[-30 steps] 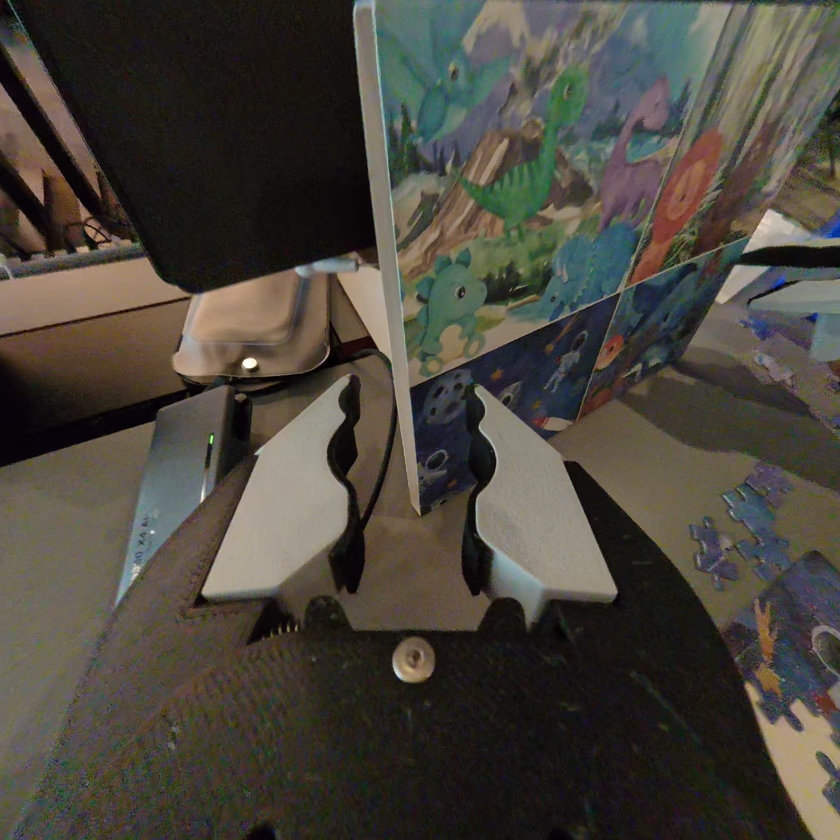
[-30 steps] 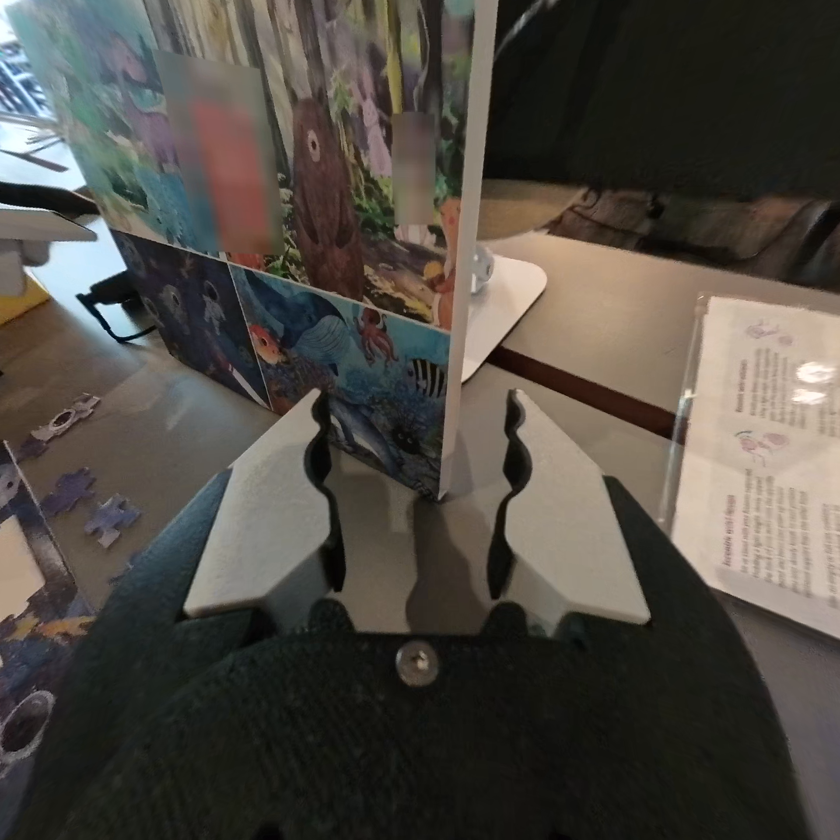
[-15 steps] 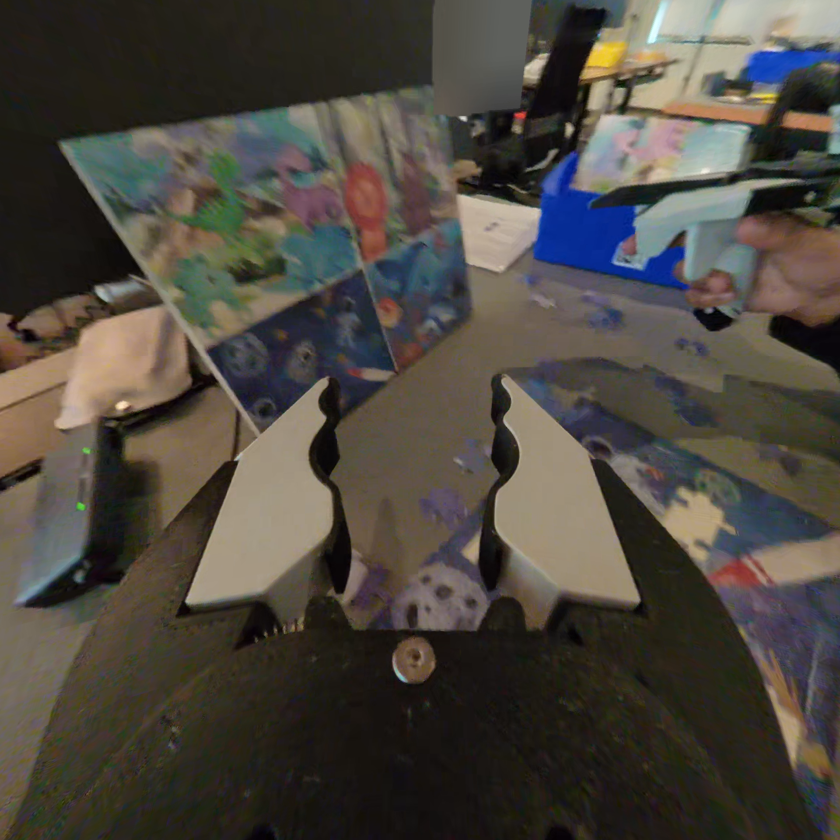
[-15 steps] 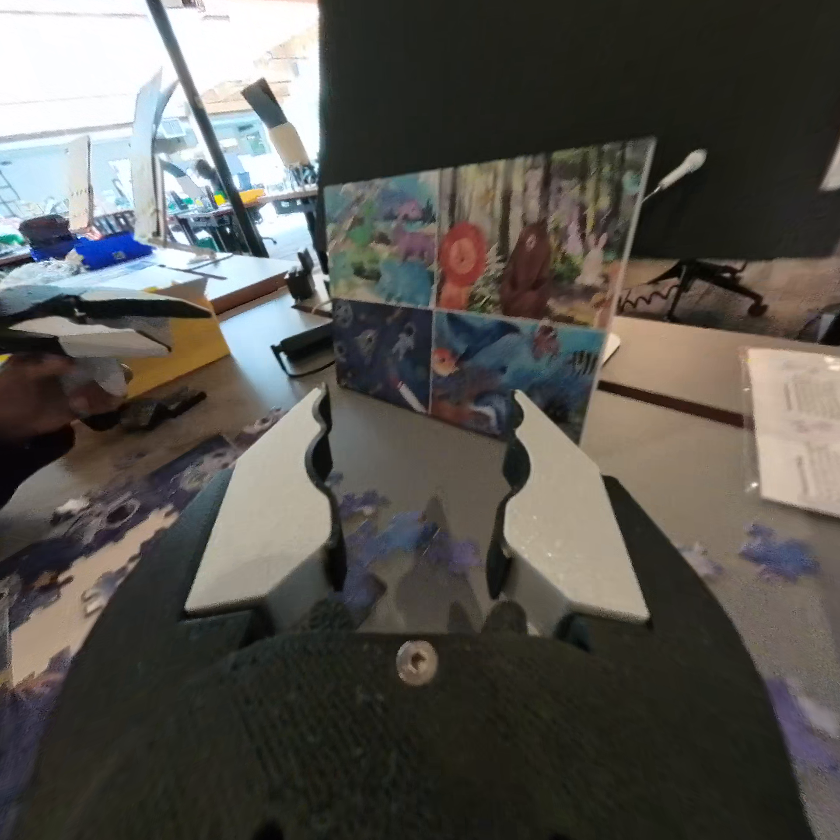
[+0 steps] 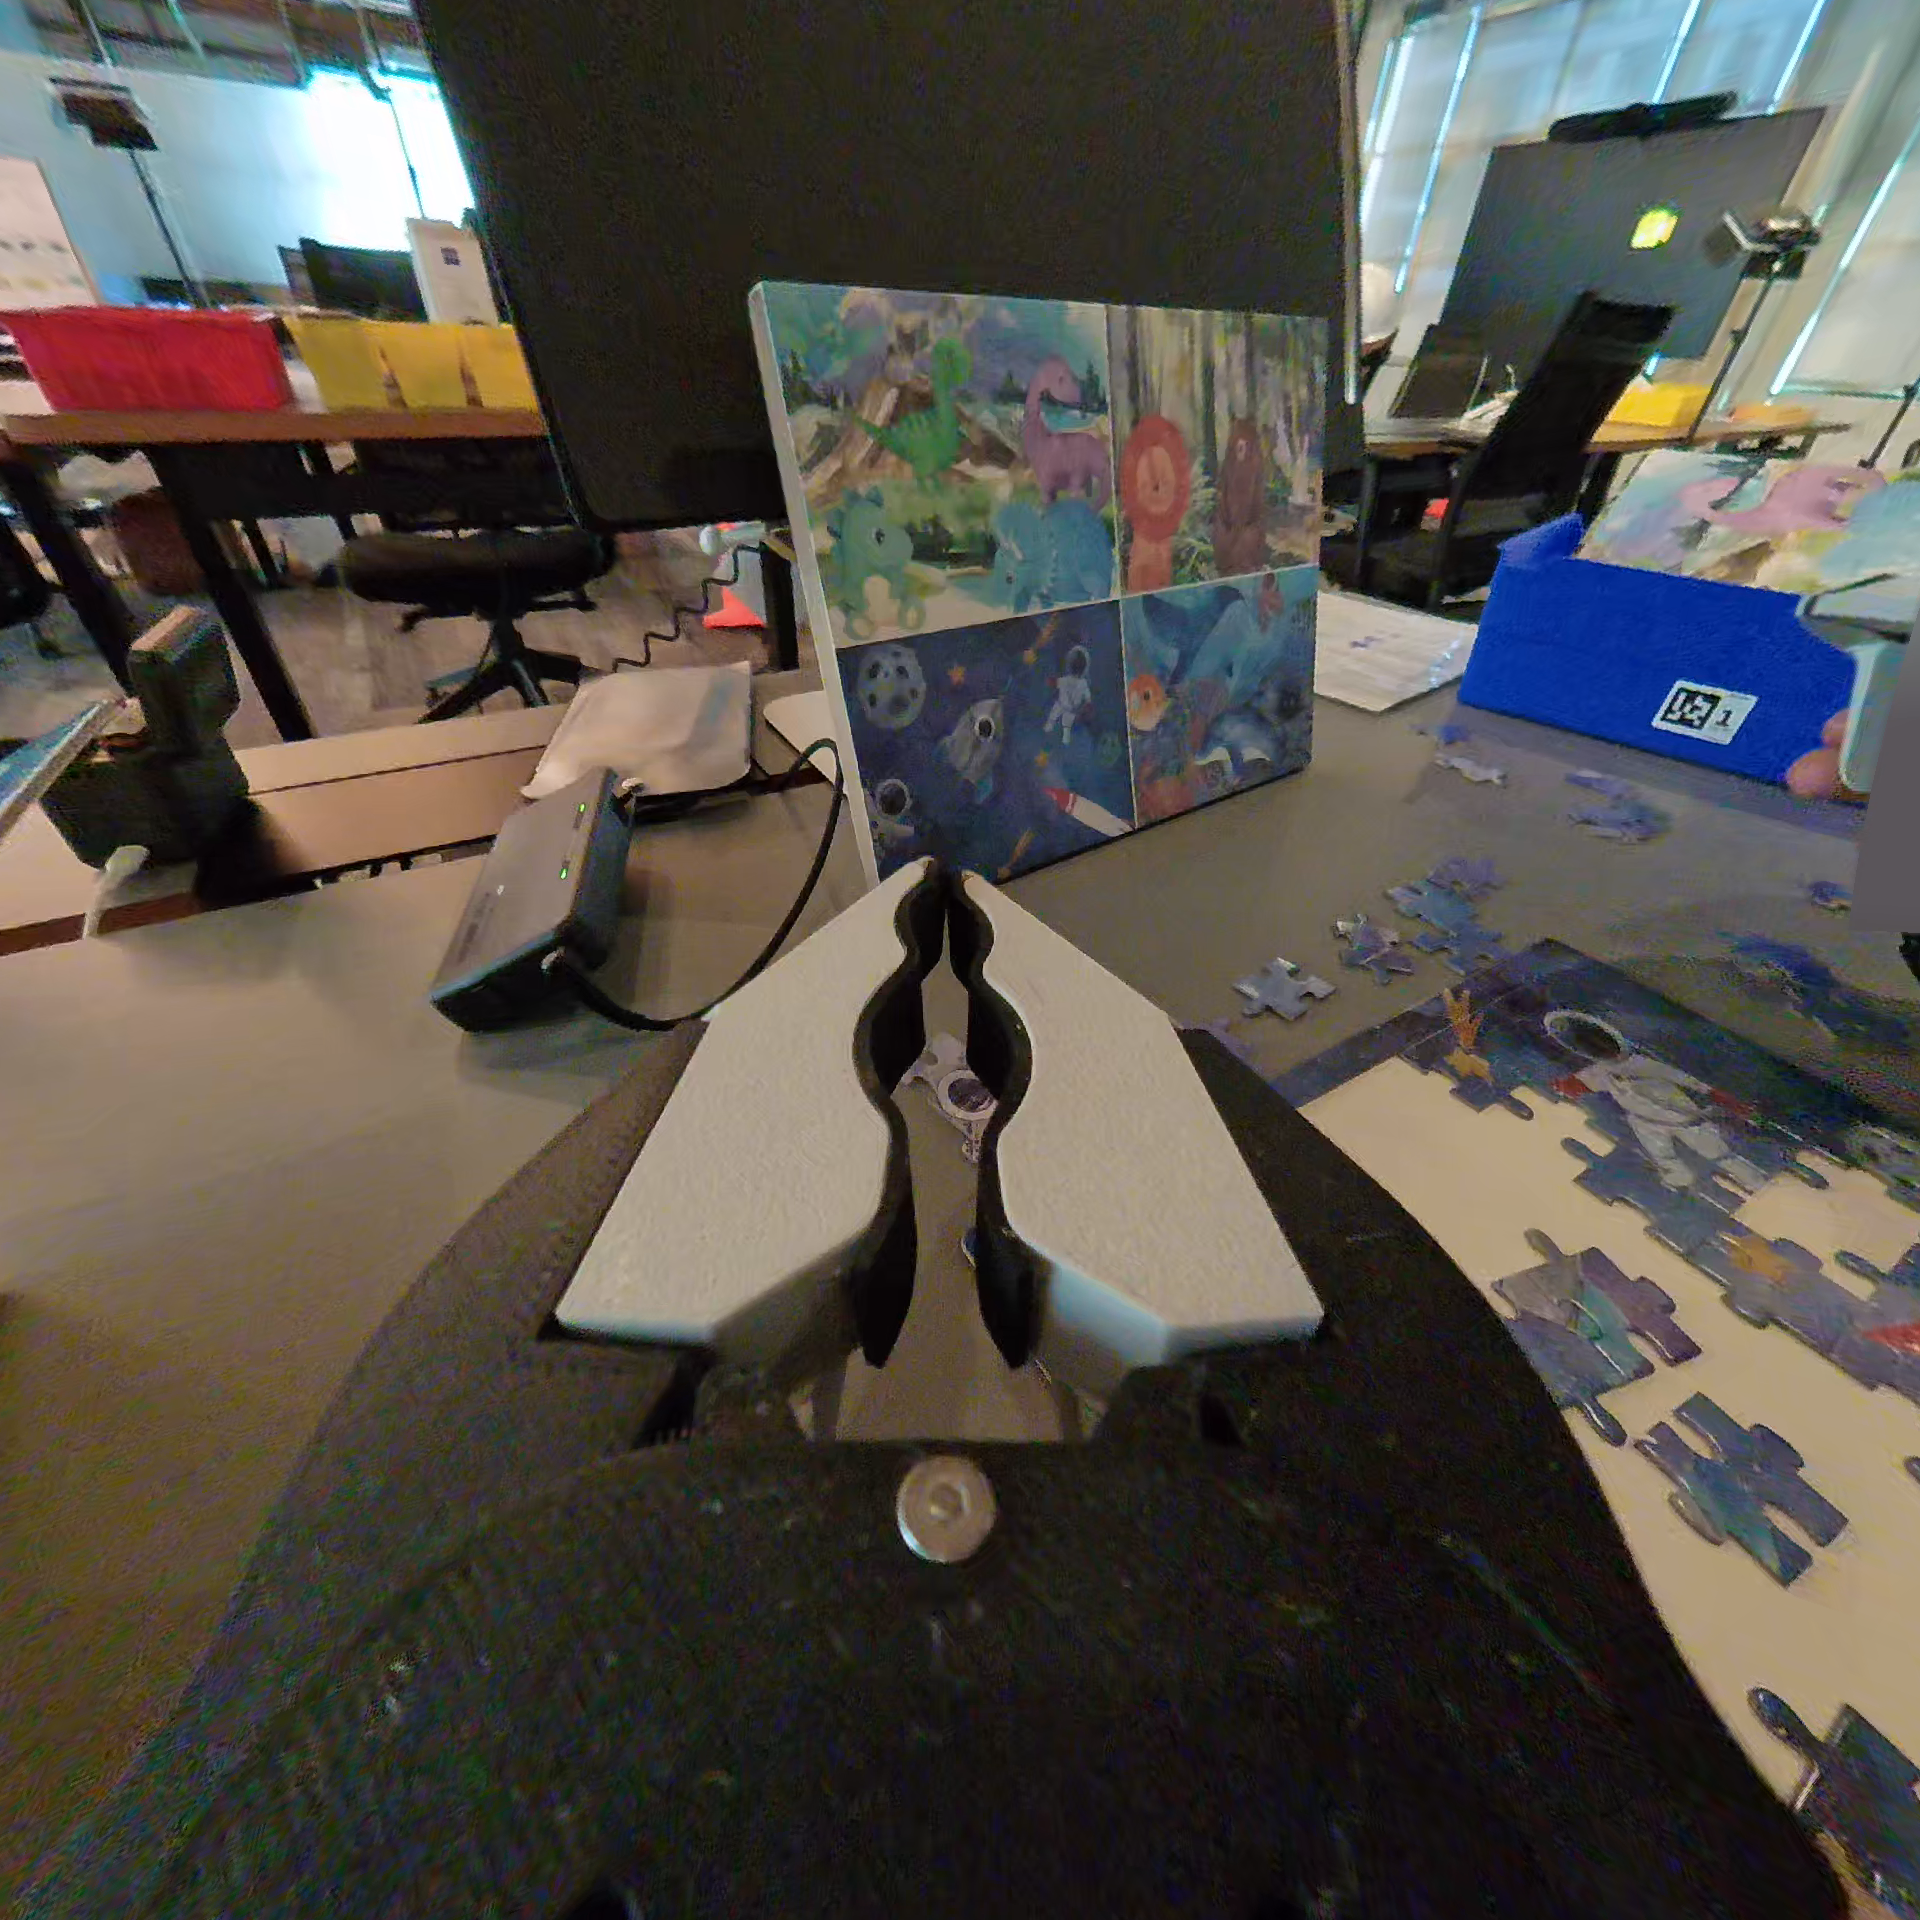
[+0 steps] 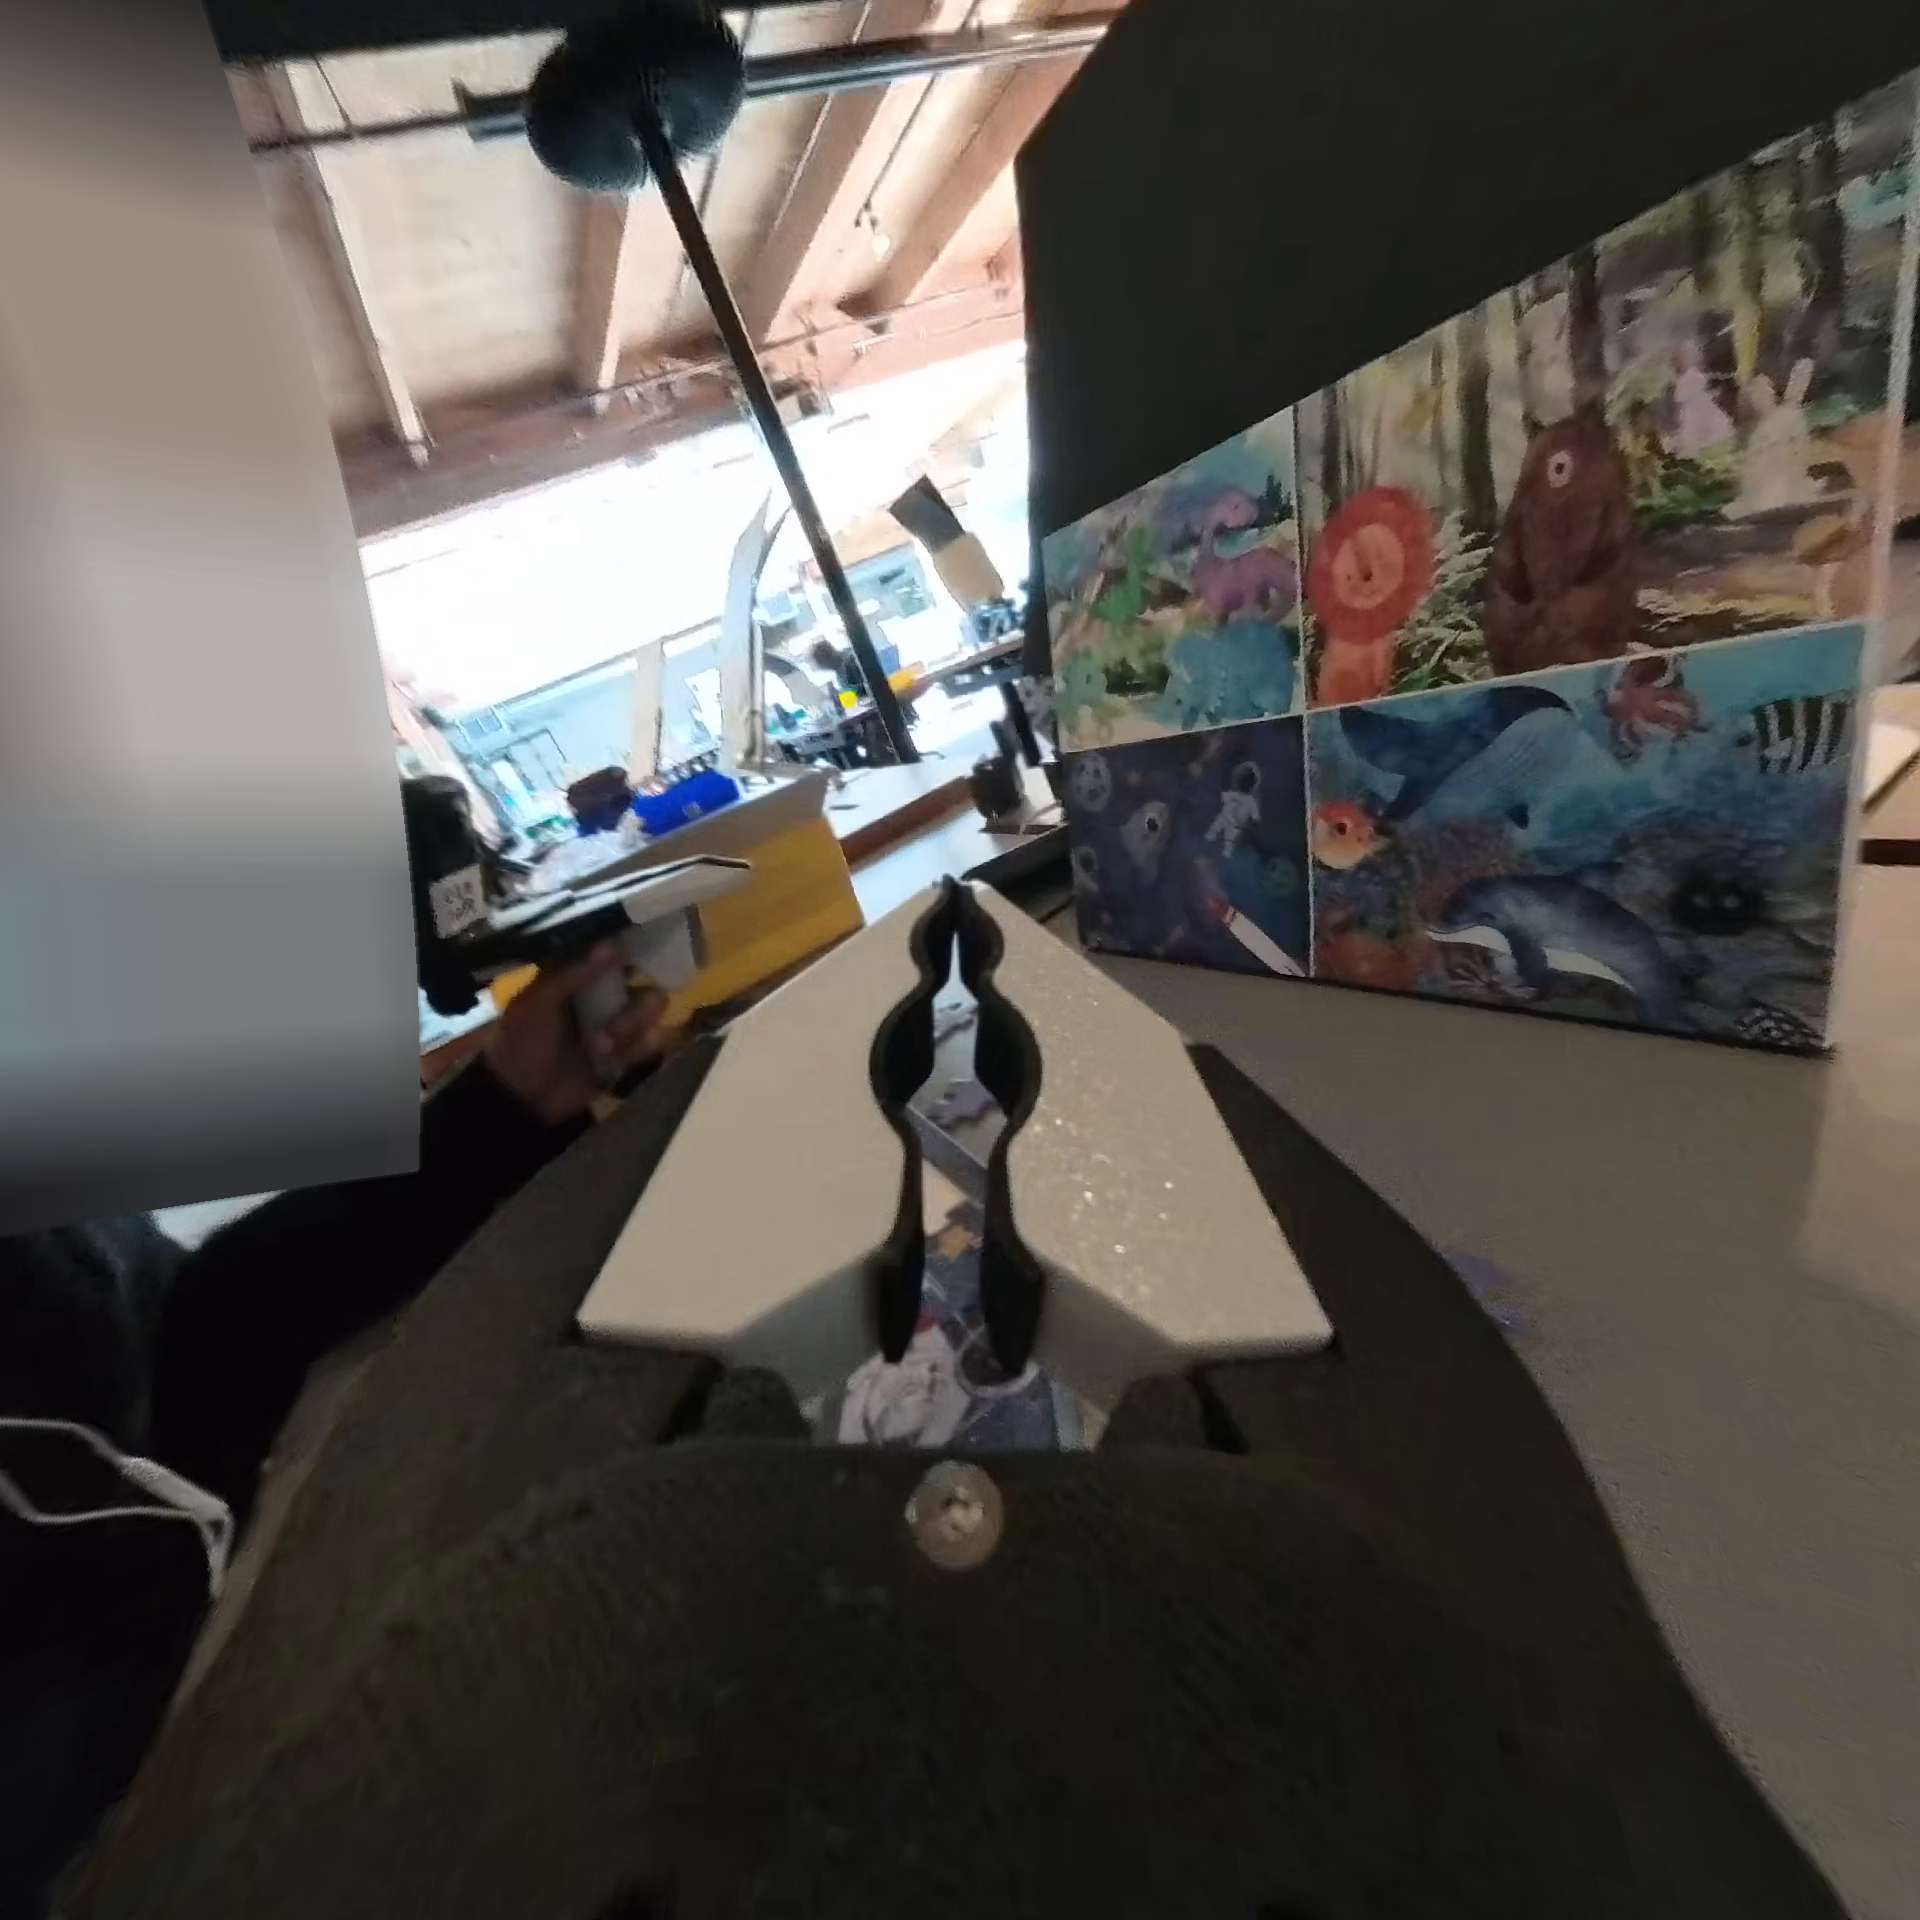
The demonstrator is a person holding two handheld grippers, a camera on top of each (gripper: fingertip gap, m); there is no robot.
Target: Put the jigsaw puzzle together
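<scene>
Presently, both tools are seen with jaws drawn together at the tips, nothing gripped: left gripper, right gripper. Partly assembled jigsaw puzzle is laid flat on the grey table, right of the left gripper. Loose pieces are scattered beyond it. Picture box is stood upright behind, beside a black device.
</scene>
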